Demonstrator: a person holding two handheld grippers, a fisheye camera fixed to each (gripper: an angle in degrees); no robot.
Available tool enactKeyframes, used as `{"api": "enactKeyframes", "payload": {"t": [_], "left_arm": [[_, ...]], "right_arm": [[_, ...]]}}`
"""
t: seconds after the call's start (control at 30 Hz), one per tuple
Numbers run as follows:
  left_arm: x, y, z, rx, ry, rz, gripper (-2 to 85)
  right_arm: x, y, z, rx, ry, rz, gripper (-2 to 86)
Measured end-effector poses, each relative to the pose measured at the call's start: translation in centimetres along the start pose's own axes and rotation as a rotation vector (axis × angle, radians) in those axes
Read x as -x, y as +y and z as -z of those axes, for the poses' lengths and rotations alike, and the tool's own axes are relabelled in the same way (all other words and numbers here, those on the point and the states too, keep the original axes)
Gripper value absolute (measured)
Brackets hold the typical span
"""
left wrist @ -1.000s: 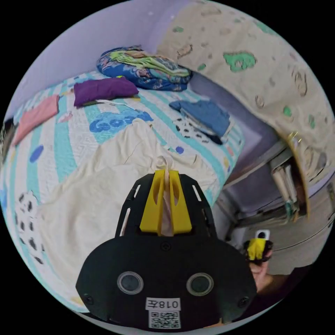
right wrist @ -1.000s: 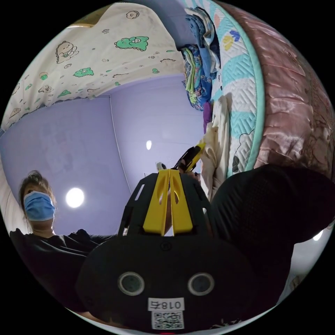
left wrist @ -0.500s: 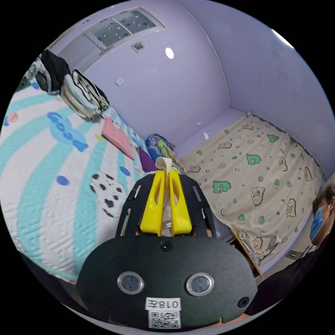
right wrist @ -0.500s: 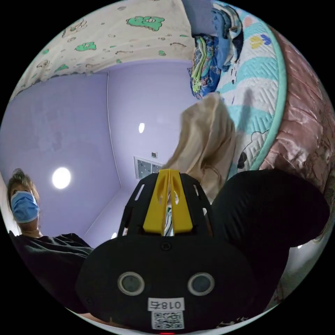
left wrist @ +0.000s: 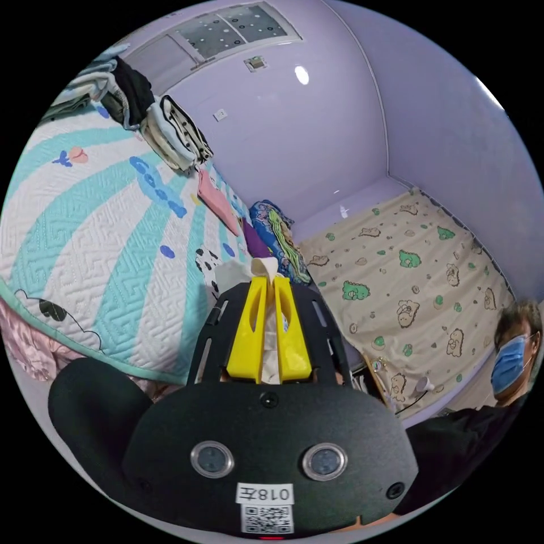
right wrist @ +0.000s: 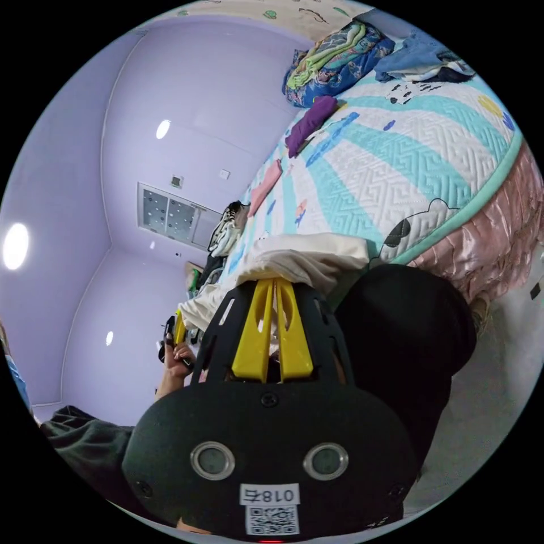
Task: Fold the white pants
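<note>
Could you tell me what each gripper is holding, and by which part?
Both the left gripper and right gripper pinch the white pants at bunched edges; which part cannot be told.

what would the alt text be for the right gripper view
The right yellow two-jaw tongs are shut on cream-white fabric pants draped at the edge of a bed with a teal-striped quilted cover. Folded clothes lie further along the quilt, and a hand holds the left tongs against lilac walls.

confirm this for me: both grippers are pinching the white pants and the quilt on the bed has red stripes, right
Not quite. The quilt has teal stripes on white, not red, as the right gripper view shows. The rest holds: the left gripper and right gripper each pinch the white pants.
</note>
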State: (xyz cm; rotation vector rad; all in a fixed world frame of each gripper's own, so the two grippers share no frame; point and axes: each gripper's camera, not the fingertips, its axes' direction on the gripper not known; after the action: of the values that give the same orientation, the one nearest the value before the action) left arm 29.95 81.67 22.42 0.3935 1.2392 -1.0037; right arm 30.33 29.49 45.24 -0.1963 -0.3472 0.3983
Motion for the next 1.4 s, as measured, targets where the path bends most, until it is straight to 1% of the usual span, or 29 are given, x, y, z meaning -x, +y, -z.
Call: {"api": "enactKeyframes", "payload": {"t": [0.17,0.3,0.37,0.43,0.47,0.5,0.53,0.6,0.67,0.73,0.8,0.9,0.97,1.0,1.03,1.07,1.1,1.13,1.2,1.23,1.27,1.33,1.4], "left_arm": [[-0.7,-0.4,1.7,0.091,-0.071,-0.105,-1.0],[-0.9,0.6,2.7,0.134,-0.120,-0.175,-1.0],[-1.1,1.0,3.2,0.137,-0.116,-0.198,-1.0],[-1.6,1.0,3.7,0.140,-0.112,-0.225,-1.0],[-2.2,0.8,4.1,0.144,-0.116,-0.248,-0.9],[-2.9,0.5,4.6,0.146,-0.122,-0.274,-0.9],[-3.3,0.3,5.0,0.147,-0.124,-0.288,-0.9],[-5.3,-0.3,6.5,0.141,-0.124,-0.348,-0.8],[-6.7,-0.6,7.8,0.128,-0.124,-0.390,-0.8],[-7.6,-0.8,8.7,0.133,-0.132,-0.409,-0.7],[-7.8,-1.0,9.3,0.148,-0.151,-0.407,-0.7],[-6.1,-1.3,8.7,0.162,-0.187,-0.336,-0.8],[-4.0,-1.6,7.7,0.164,-0.190,-0.256,-0.9],[-2.3,-1.7,6.7,0.174,-0.178,-0.197,-0.9],[-1.4,-1.7,6.2,0.175,-0.186,-0.164,-1.0],[0.2,-1.3,5.4,0.170,-0.209,-0.104,-1.0],[1.6,-0.8,4.9,0.163,-0.219,-0.060,-1.0],[2.4,-0.5,4.7,0.162,-0.222,-0.037,-1.0],[5.5,1.0,4.5,0.186,-0.238,0.054,-0.8],[6.1,1.4,4.6,0.193,-0.247,0.064,-0.8],[7.4,2.1,4.8,0.209,-0.268,0.079,-0.6],[9.2,2.9,5.3,0.225,-0.276,0.108,-0.3],[10.8,3.4,6.0,0.224,-0.259,0.122,0.8]], "right_arm": [[1.5,0.4,-1.4,0.024,0.072,0.035,-0.3],[1.9,0.9,-1.4,0.011,0.042,0.042,-0.5],[2.0,1.3,-0.6,-0.017,-0.043,0.047,-0.5],[1.5,1.9,1.0,-0.116,-0.304,0.013,-0.6],[1.2,2.0,1.5,-0.148,-0.383,-0.005,-0.6],[1.0,2.2,2.4,-0.216,-0.522,-0.032,-0.6],[1.3,2.1,3.4,-0.277,-0.618,-0.033,-0.6],[2.8,1.5,5.1,-0.339,-0.688,0.019,-0.6],[4.8,0.6,6.7,-0.369,-0.685,0.073,-0.6],[7.7,-0.9,8.1,-0.402,-0.714,0.158,-0.6],[9.9,-2.5,8.3,-0.438,-0.736,0.195,-0.6],[14.2,-6.9,5.9,-0.442,-0.671,0.190,-0.5],[16.4,-10.3,3.1,-0.441,-0.558,0.127,-0.4],[17.6,-13.0,0.4,-0.410,-0.471,0.092,-0.3],[18.8,-16.0,-2.9,-0.331,-0.364,0.129,-0.2],[19.2,-17.5,-4.8,-0.256,-0.306,0.142,-0.1],[19.0,-20.0,-8.8,-0.062,-0.209,0.112,0.1],[18.4,-20.7,-11.3,0.014,-0.157,0.083,0.5],[18.0,-19.9,-12.5,-0.023,-0.081,0.110,1.1],[18.0,-18.8,-13.2,-0.013,-0.015,0.164,1.7],[17.9,-18.2,-13.7,0.009,0.010,0.195,2.2],[16.6,-15.0,-15.1,0.128,0.024,0.283,5.3],[15.0,-11.9,-15.6,0.212,0.010,0.299,6.7]]}}
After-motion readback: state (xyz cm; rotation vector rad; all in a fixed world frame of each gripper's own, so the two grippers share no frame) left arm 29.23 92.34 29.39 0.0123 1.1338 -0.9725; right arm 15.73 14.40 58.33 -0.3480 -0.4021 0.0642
